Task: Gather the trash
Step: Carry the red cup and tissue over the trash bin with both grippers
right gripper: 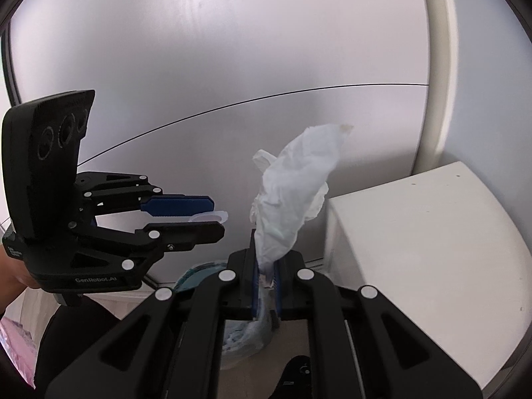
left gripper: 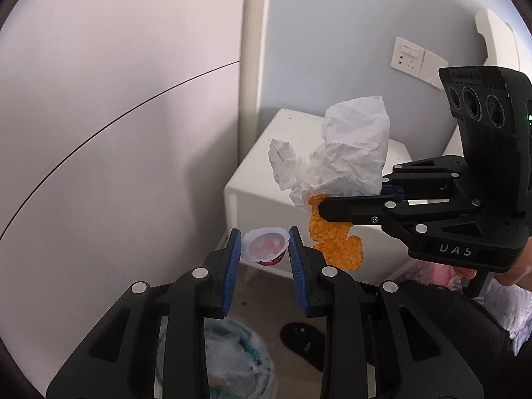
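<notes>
My left gripper is shut on a small plastic cup with a white peeled lid and pink contents, held in the air. It shows from the side in the right wrist view. My right gripper is shut on a crumpled white tissue that stands up from the pads. In the left wrist view the right gripper holds the tissue together with an orange crumbly piece hanging below it. A trash bin lined with a plastic bag sits on the floor below both grippers.
A white side table stands in the corner, also in the right wrist view. A pale wall with a thin dark seam is to the left. A wall socket is behind. A black slipper lies on the floor.
</notes>
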